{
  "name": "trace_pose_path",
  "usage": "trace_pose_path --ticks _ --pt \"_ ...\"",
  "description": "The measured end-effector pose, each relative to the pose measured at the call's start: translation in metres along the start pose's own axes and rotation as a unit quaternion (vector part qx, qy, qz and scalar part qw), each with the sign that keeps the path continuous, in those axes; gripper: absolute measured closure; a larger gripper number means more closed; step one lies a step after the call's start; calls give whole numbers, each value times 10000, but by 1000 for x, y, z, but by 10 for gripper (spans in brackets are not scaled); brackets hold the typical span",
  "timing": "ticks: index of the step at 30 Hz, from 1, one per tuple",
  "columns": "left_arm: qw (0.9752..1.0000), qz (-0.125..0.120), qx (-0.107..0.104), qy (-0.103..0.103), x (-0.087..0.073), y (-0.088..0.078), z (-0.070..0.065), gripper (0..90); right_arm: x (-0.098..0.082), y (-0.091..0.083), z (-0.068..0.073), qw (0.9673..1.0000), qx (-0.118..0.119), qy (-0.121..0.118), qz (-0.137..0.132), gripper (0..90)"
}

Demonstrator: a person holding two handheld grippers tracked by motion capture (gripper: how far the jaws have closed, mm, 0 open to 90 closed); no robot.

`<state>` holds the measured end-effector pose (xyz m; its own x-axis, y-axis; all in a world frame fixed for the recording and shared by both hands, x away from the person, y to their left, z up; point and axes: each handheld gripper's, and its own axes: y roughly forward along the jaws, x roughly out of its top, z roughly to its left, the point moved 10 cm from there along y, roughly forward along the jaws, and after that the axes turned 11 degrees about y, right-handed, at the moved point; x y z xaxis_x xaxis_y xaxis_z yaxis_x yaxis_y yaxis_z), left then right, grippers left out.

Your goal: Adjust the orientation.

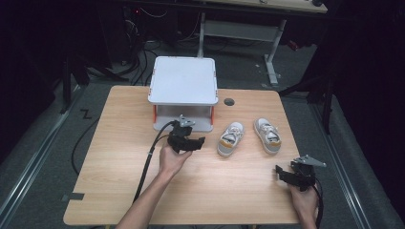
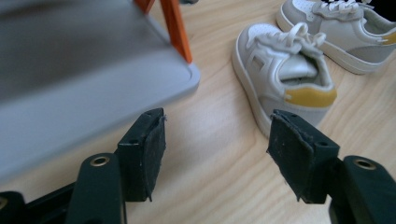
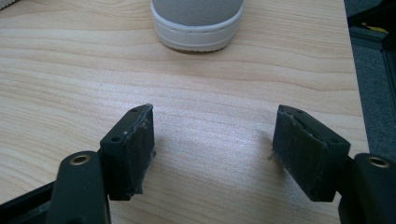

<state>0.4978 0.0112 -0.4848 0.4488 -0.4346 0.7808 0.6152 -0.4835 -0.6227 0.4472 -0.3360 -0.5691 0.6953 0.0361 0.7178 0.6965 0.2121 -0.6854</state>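
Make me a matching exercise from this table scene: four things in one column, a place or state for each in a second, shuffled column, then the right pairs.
Things:
1. left gripper
2. right gripper
3. left shoe
4. two-tier rack

Places or states:
A. at the table's far edge, white top, orange legs
B. open, near the right front corner
C. open, jaws toward the yellow-heeled shoe
D. on the table, right of the rack, beside the other shoe

Pairs: 1-C, 2-B, 3-D, 4-A
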Motion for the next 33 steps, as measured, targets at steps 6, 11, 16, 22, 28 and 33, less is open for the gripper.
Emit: trace_pose_path --ticks 6,11,16,22,28,33 --pt "9996 73 -126 227 24 22 -15 394 0 0 0 10000 0 0 0 296" --pt "9990 174 -245 333 34 41 -26 421 0 0 0 10000 0 -1 0 296" --pt "9972 390 -299 555 36 61 -34 448 0 0 0 10000 0 -1 0 295" --pt "9963 521 -434 520 36 79 -41 472 0 0 0 10000 4 0 0 295" --pt "9948 747 -398 569 33 93 -43 537 0 0 0 10000 3 -2 1 295" --pt "9931 919 -433 582 31 103 -46 630 0 0 0 10000 5 -2 1 295"
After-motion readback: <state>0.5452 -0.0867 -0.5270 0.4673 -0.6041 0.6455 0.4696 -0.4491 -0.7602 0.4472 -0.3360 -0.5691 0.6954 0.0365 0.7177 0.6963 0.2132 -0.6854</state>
